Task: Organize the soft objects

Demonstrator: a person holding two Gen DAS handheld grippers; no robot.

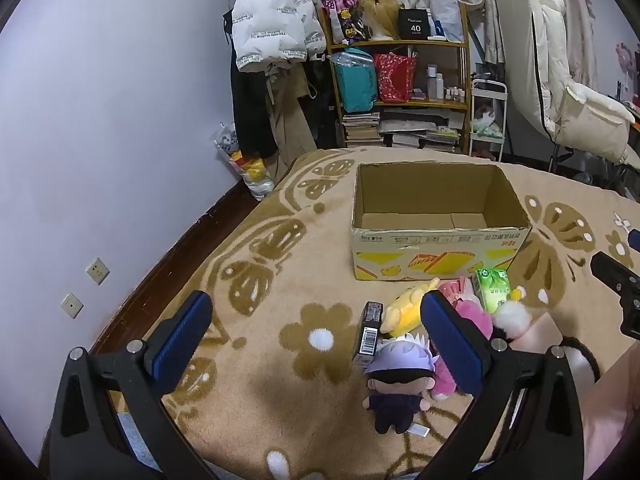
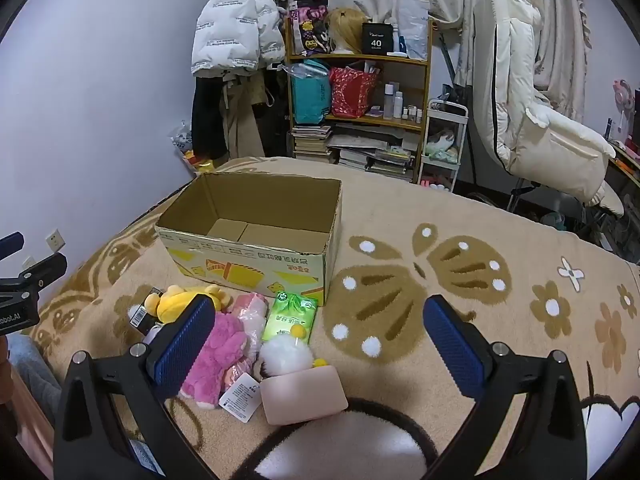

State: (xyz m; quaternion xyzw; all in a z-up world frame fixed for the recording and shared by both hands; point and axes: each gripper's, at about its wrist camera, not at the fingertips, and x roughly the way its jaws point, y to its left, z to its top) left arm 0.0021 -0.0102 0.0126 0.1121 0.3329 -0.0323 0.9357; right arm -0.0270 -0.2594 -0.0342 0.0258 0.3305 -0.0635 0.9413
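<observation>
- The left gripper (image 1: 316, 340) hangs over the beige butterfly blanket (image 1: 280, 280), fingers spread wide, gripping nothing.
- The right gripper (image 2: 320, 340) is likewise spread apart and empty.
- An open cardboard box (image 2: 256, 256) stands upright on the blanket with nothing inside.
- Just in front of the box lie the soft things in a cluster: a yellow plush (image 2: 180, 300), a pink plush (image 2: 216, 356), a green tissue pack (image 2: 290, 316), a white pompom (image 2: 286, 354) and a white-haired doll (image 1: 396, 380).

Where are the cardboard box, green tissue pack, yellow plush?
cardboard box (image 2: 248, 258), right wrist view, printed front wall
green tissue pack (image 2: 290, 316), right wrist view, top face
yellow plush (image 1: 402, 312), left wrist view, body
</observation>
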